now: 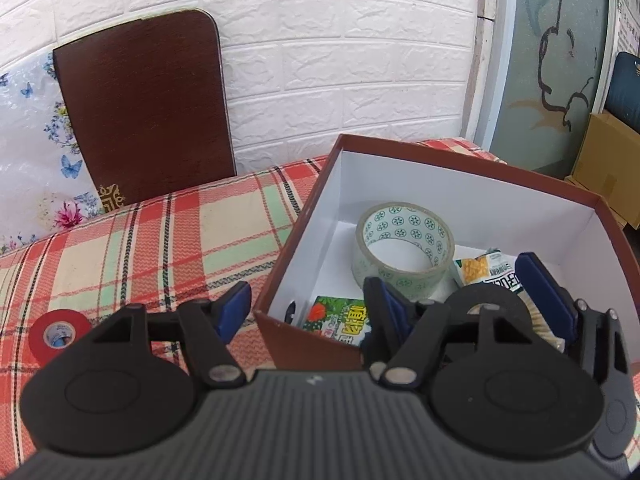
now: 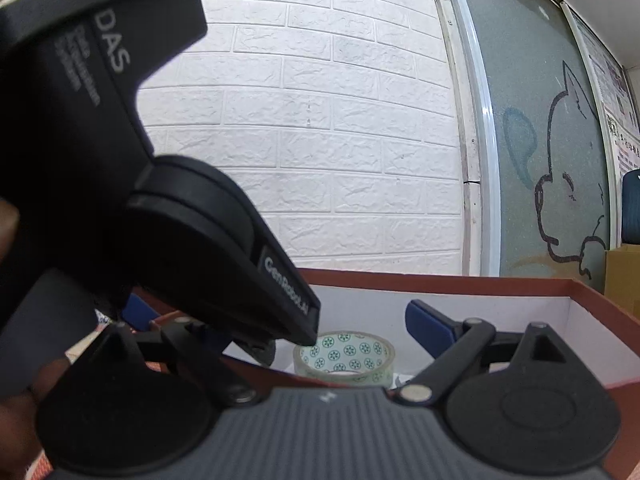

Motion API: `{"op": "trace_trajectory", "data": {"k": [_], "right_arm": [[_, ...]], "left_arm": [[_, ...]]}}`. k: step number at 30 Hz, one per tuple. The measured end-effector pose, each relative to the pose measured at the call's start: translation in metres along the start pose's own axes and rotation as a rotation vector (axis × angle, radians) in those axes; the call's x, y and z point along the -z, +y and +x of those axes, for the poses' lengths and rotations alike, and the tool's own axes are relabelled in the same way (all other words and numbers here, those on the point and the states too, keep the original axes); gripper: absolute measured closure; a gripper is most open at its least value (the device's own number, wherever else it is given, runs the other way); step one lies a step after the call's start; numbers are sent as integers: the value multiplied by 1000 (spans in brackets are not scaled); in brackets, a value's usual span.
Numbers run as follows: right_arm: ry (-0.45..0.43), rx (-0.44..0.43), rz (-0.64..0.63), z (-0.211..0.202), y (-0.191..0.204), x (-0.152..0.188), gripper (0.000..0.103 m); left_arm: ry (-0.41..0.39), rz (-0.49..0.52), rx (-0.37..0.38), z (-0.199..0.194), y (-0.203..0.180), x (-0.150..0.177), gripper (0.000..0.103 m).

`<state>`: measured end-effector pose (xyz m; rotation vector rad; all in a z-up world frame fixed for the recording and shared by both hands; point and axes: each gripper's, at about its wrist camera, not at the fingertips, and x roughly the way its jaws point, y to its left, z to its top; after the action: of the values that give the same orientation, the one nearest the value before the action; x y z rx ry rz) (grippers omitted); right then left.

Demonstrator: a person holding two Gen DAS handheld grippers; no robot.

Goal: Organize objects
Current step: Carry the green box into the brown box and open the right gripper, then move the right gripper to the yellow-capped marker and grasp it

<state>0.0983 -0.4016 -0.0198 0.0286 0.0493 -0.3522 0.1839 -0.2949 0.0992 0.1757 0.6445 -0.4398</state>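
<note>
Left claw [image 1: 310, 306]: nearest the lens; jaws stand moderately apart and grip nothing; one blue pad sits outside the box, the other inside, so the near corner of the wall lies between them untouched
Right claw [image 2: 274, 304]: jaws spread wide and empty; it points level over the near rim, with the left claw's black body crossing in front of it
Box [image 1: 404, 151]: red-brown outside, white inside, open-topped on the plaid cloth [image 1: 132, 240]; it appears to be the collecting place for the loose items
Clear tape roll [image 1: 404, 240]: printed with green rosettes; lies inside the box toward the back, apart from both claws
Packets: a yellow snack packet [image 1: 478, 268] and a green packet [image 1: 340, 316] lie on the box floor; apparently already sorted
Red tape roll [image 1: 60, 332]: on the cloth outside the box, well to the left; likely next to go in
Judgement: both claws look to have let go over the box; neither has hold of anything
</note>
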Motion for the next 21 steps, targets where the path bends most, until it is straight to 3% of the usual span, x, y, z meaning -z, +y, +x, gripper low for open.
{"op": "trace_trajectory", "data": {"k": [3, 7, 12, 18, 21], "right_arm": [[-9, -15, -3, -4, -4, 0, 3], [1, -42, -28, -12, -2, -6, 0], [88, -148, 48, -62, 15, -17, 0], [354, -344, 38, -79, 52, 3, 0], [484, -390, 9, -76, 72, 19, 0]], "left_arm": [[-13, 12, -5, -15, 6, 3, 31], [-40, 0, 3, -43, 19, 9, 31], [-84, -35, -36, -72, 45, 25, 31], [-42, -37, -167, -78, 85, 63, 31], [-7, -47, -223, -79, 108, 84, 31]]}}
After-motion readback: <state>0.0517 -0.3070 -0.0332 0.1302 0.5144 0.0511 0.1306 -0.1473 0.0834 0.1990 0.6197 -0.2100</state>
